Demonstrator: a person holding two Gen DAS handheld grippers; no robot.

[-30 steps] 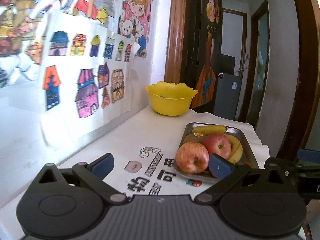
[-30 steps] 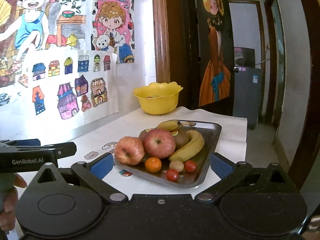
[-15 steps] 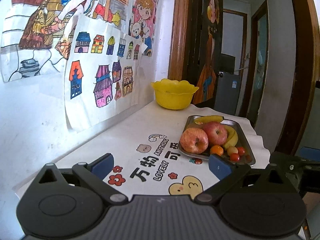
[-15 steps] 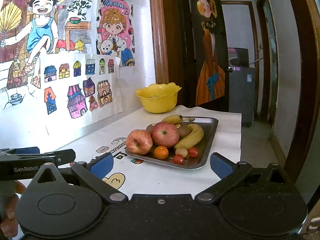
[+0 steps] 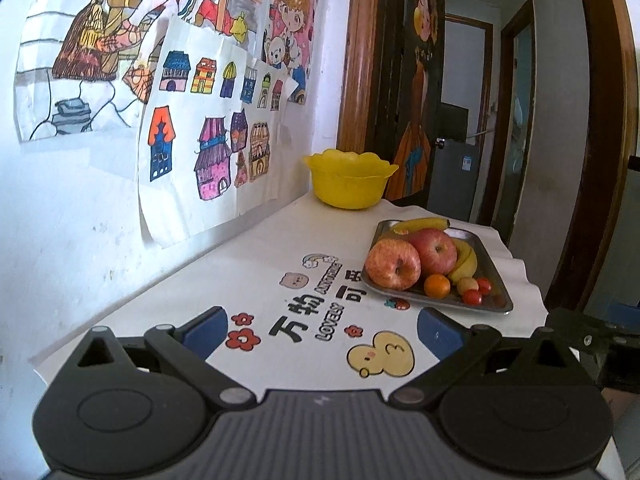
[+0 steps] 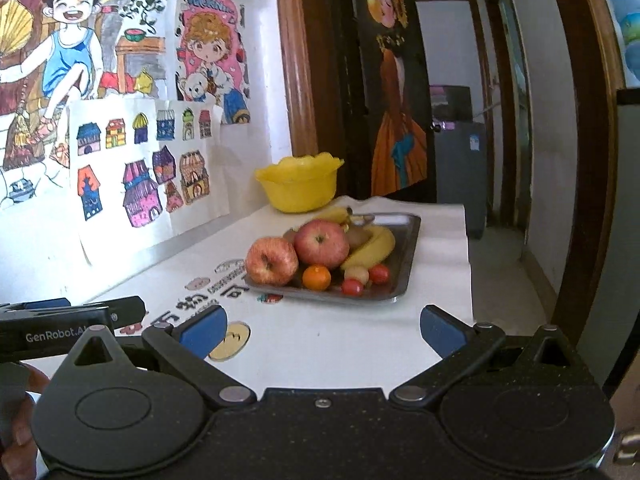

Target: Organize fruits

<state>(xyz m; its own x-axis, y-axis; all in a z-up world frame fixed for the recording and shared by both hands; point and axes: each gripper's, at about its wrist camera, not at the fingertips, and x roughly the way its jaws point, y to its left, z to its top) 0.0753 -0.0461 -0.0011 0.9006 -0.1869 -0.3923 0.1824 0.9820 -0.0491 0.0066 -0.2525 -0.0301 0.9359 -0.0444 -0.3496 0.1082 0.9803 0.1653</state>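
Our left tongs (image 5: 322, 330) are spread wide with nothing between the blue pads (image 5: 206, 326), held above the near end of the table (image 5: 248, 256), over its printed cartoon cloth. Our right tongs (image 6: 322, 326) are likewise released and empty, pointing straight at the tray (image 6: 408, 248). From the right wrist we also see the left tongs' black body at the lower left, with a hand (image 6: 18, 428) gripping it.

The fruits all lie on the metal tray, which sits on the table well ahead of both tongs and toward the table's right edge. Two red apples (image 6: 272, 260) sit side by side at the tray's near-left, touching each other. Bananas (image 6: 370, 246) curve behind and to the right of them. A small orange (image 6: 316, 277) lies in front of the apples, and just beside it are a pale round fruit (image 6: 357, 274) and two cherry tomatoes (image 6: 352, 287). A brownish fruit shows between the rear apple and the bananas; we cannot tell what it is.

A yellow bowl (image 6: 300, 188) stands at the table's far end, beyond the tray and apart from it, near the wall with its drawings (image 6: 144, 160).
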